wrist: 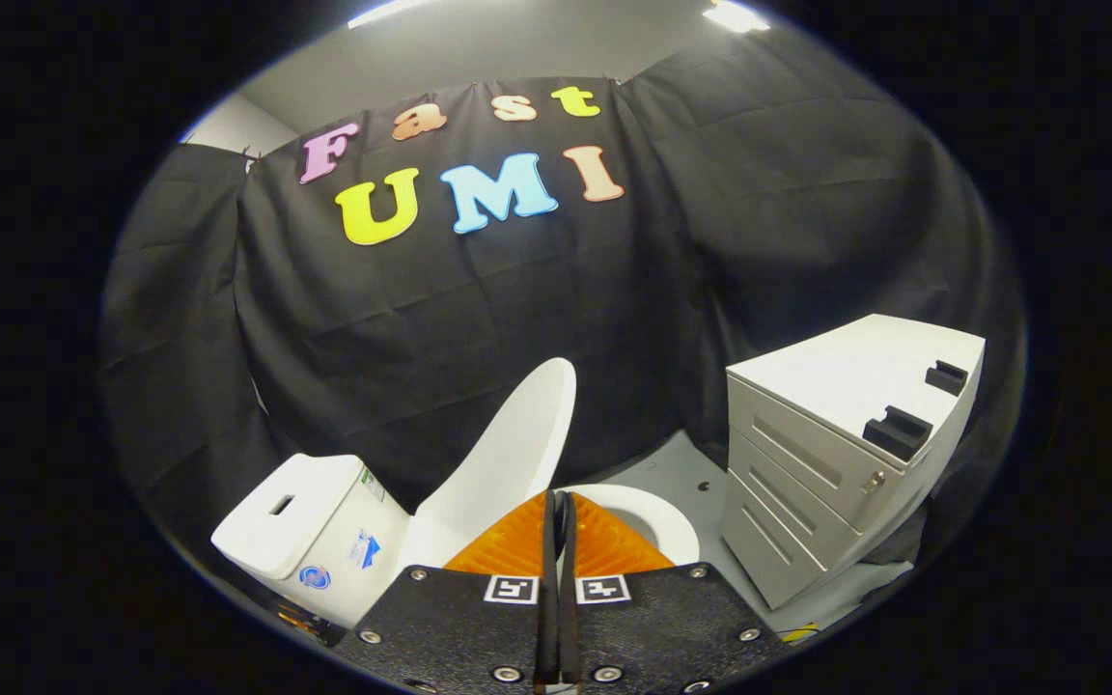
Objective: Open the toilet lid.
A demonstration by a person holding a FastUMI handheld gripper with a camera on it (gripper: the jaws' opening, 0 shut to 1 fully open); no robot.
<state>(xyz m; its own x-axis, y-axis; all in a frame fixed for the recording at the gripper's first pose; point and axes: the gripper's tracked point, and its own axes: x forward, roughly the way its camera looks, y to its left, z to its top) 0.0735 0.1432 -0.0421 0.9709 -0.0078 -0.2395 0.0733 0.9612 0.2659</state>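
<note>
Your gripper (557,507) has its two fingers pressed together, with only a thin dark seam between them and nothing held in it. The toilet lid (508,458) is already raised: it stands tilted up just ahead of your fingertips and slightly to their left, its rounded top edge leaning back toward the black cloth wall (479,319). Beyond the fingertips, on their right, you can see a curved piece of the toilet seat (657,516) lying flat, partly hidden behind the fingers, so you cannot tell how much of the bowl is uncovered. Left of the lid sits the tank (310,526), a white box with a slot-shaped recess in its top and some stickers on its side; it is just beside the lid's base. To the right of the seat, standing apart from it on the grey floor (677,473), is a pale drawer cabinet (807,454) with several drawer fronts facing the toilet and two small dark blocks (899,431) resting near the far edge of its top. Your fingers touch neither the lid nor the seat.
</note>
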